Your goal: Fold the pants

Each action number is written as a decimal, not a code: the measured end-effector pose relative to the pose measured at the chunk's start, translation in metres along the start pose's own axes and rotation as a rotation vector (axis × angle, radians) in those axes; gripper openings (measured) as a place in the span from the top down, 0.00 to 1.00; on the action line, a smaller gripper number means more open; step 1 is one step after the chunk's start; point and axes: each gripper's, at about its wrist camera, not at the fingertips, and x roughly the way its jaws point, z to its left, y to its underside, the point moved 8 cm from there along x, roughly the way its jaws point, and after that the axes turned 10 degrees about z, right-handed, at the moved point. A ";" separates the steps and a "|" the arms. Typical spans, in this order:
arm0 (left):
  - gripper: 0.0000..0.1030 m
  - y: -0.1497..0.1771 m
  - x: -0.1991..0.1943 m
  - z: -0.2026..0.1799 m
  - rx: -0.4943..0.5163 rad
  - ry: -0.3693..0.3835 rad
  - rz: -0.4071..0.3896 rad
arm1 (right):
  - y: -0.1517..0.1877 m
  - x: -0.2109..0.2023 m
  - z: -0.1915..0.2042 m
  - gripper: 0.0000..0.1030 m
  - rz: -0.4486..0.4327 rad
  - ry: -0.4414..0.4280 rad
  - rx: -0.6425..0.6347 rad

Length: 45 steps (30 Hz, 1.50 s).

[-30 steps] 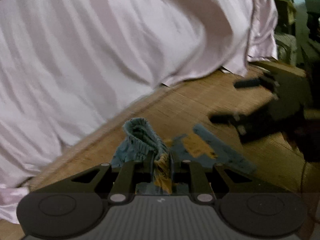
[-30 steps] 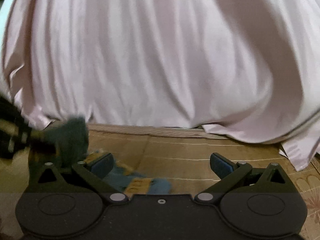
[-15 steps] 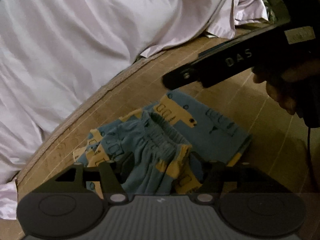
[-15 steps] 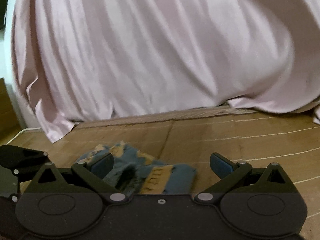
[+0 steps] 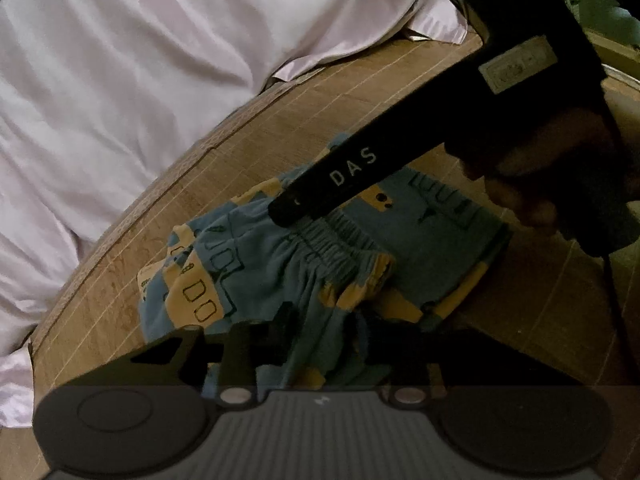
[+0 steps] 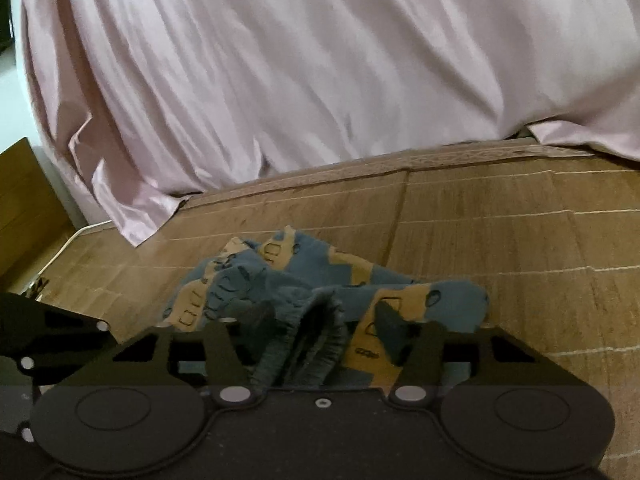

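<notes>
Both grippers are closing in on the pants [image 5: 304, 272] at lower centre. Left gripper [image 5: 320, 332] and right gripper [image 6: 320, 320] are straddling fabric, jaws half-open, gripping nothing firmly.

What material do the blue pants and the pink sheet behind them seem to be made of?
The pants look like soft matte knit, probably cotton: the gathered elastic waistband and limp folds suggest it. The pink sheet looks like smooth satin, perhaps silk or polyester, since its long folds show a soft sheen.

A woven bamboo mat [image 6: 500, 240] is spread as the supporting surface. Crumpled blue-and-yellow pants [image 6: 316, 276] and draped pink sheet [image 6: 320, 60] are laid on it.
</notes>
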 end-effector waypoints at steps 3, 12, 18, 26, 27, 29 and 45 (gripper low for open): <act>0.79 -0.001 0.001 -0.001 -0.020 0.000 0.014 | 0.001 0.002 -0.002 0.62 0.013 -0.012 0.035; 0.92 -0.005 -0.001 0.002 -0.066 -0.004 0.027 | 0.000 -0.011 -0.003 0.90 -0.027 -0.036 0.101; 0.93 -0.012 -0.022 0.004 -0.094 0.014 -0.017 | -0.006 -0.035 0.002 0.91 -0.083 -0.026 0.105; 0.93 -0.031 -0.057 -0.008 -0.043 0.049 -0.139 | -0.009 -0.078 -0.001 0.91 -0.161 0.030 0.125; 0.93 -0.034 -0.059 -0.012 -0.029 0.056 -0.154 | -0.009 -0.085 -0.004 0.91 -0.169 0.043 0.134; 0.93 -0.039 -0.058 -0.022 0.001 0.074 -0.173 | -0.007 -0.093 -0.010 0.91 -0.173 0.069 0.140; 0.38 -0.020 -0.043 -0.033 -0.064 0.242 -0.171 | 0.016 -0.076 -0.040 0.26 -0.023 0.309 0.023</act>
